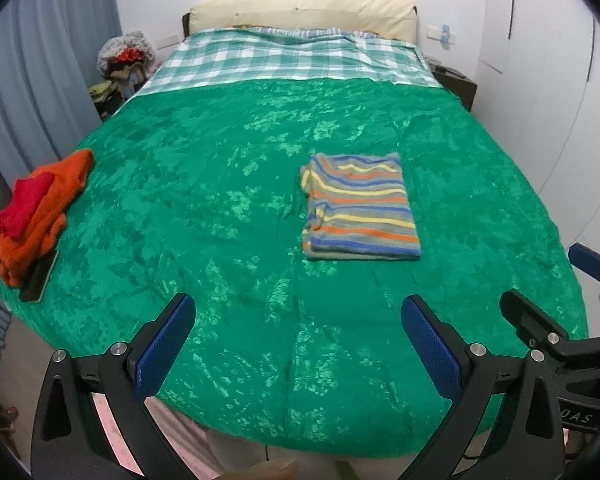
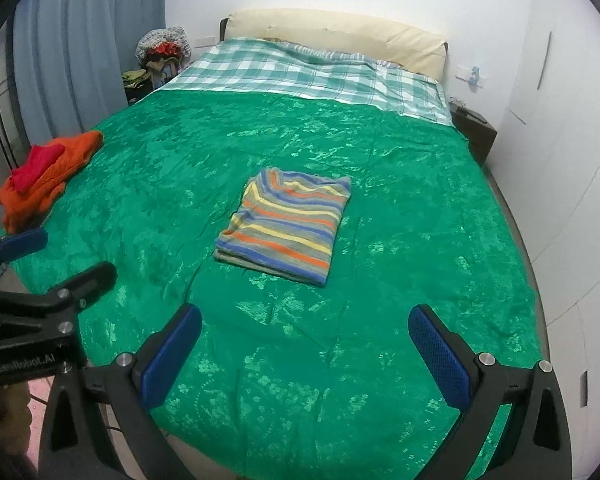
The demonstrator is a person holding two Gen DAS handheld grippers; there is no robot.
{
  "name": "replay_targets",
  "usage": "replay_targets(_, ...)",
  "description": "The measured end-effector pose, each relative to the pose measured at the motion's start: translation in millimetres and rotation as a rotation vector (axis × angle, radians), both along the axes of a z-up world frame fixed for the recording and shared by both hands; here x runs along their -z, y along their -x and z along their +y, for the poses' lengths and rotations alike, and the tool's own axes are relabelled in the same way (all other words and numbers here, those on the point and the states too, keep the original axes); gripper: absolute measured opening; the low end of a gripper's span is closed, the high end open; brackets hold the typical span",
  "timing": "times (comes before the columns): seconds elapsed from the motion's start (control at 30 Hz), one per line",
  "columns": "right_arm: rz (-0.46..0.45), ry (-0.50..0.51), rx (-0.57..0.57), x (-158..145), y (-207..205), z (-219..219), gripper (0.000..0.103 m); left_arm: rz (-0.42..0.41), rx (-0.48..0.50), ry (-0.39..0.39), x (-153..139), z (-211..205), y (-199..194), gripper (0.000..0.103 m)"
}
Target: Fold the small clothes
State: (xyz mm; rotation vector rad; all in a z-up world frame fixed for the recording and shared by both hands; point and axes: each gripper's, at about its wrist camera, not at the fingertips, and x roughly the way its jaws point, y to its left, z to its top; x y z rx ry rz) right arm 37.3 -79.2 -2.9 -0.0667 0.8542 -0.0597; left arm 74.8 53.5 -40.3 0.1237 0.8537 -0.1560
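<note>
Both grippers, left gripper (image 1: 298,342) and right gripper (image 2: 305,350), hang spread wide and empty low in frame, while the folded striped shirt (image 1: 360,208) lies mid-bed, pointing away, nearer the right one.

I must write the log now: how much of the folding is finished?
Done: the striped shirt lies folded flat mid-bed. In hand: nothing; the left claw and right claw are both open and empty. Left: the orange and red clothes sit heaped at the bed's left edge, apparently unfolded.
</note>
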Motion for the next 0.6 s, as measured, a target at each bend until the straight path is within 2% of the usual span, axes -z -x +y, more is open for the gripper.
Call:
replay_targets(0.37, -0.011, 0.04, 0.03, -14.5, 9.9, -7.8, 0.102, -0.026, -0.031, -0.055, -4.5, -11.6, 6.3, 0.103)
replay_targets(0.6, -0.021, 0.053, 0.032, -20.9, 14.9, -10.1, 0.102, -0.021, -0.046, -0.017, -9.2, -9.8, 8.8, 0.103)
